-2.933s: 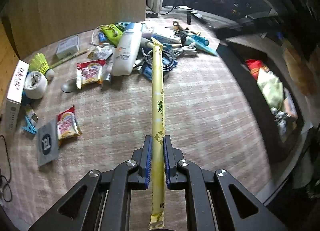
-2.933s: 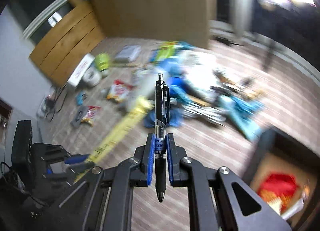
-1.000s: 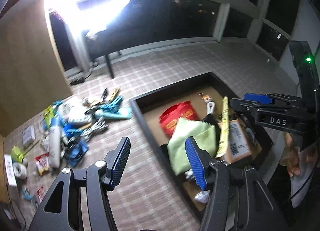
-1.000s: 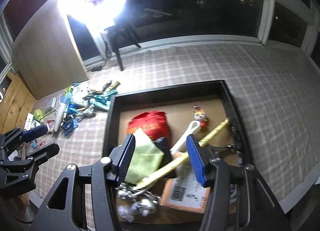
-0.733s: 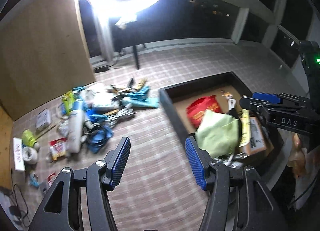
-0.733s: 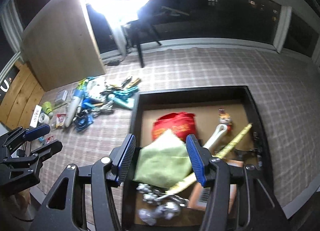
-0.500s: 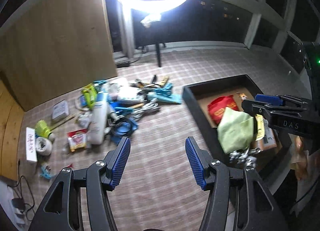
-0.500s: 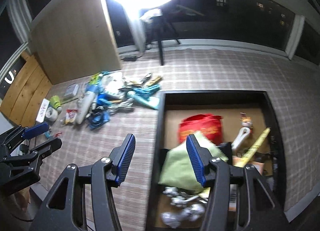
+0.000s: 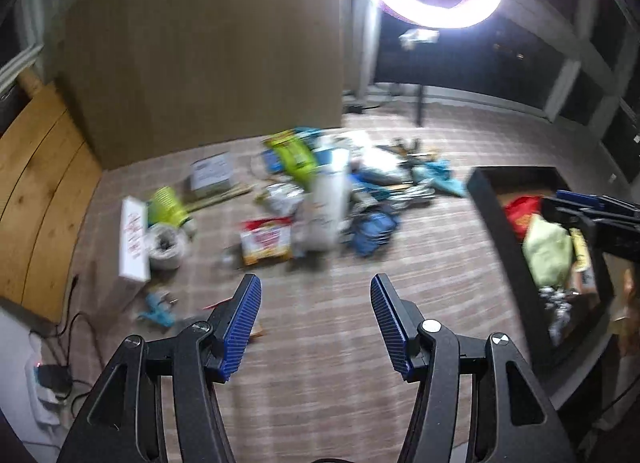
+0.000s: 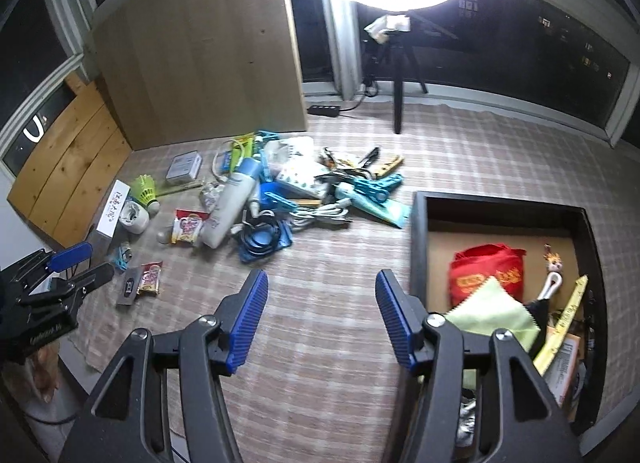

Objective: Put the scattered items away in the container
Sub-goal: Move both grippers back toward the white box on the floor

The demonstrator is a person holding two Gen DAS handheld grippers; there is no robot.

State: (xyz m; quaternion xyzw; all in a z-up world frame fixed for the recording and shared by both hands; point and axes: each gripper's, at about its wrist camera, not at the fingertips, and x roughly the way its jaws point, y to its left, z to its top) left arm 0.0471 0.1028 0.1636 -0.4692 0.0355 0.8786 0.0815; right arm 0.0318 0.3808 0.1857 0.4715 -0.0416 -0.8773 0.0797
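My left gripper [image 9: 316,325] is open and empty, held above the checked mat. My right gripper [image 10: 320,319] is open and empty too, left of the black container [image 10: 418,239]. The container holds a red pouch [image 10: 486,275], a green cloth [image 10: 494,317] and a long yellow packet [image 10: 566,323]. It also shows at the right of the left wrist view [image 9: 486,203]. The scattered pile lies beyond both grippers: a white bottle [image 10: 230,209], a snack packet [image 10: 186,231], a blue cable bundle [image 10: 262,241], teal clips [image 10: 370,189] and a green shuttlecock [image 10: 146,189]. The bottle [image 9: 328,203] and snack packet [image 9: 266,241] look blurred in the left wrist view.
A wooden panel [image 10: 200,51] stands behind the pile. A ring light on a tripod [image 10: 396,75] stands at the back. A white box [image 10: 114,213], a tape roll [image 10: 134,217] and a small snack packet [image 10: 150,277] lie at the left. Cables and a power strip [image 9: 48,379] lie by the wall.
Both grippers have swung left, away from the container and toward the scattered pile. The yellow packet and the pen they held earlier now lie released; both jaws stay open.
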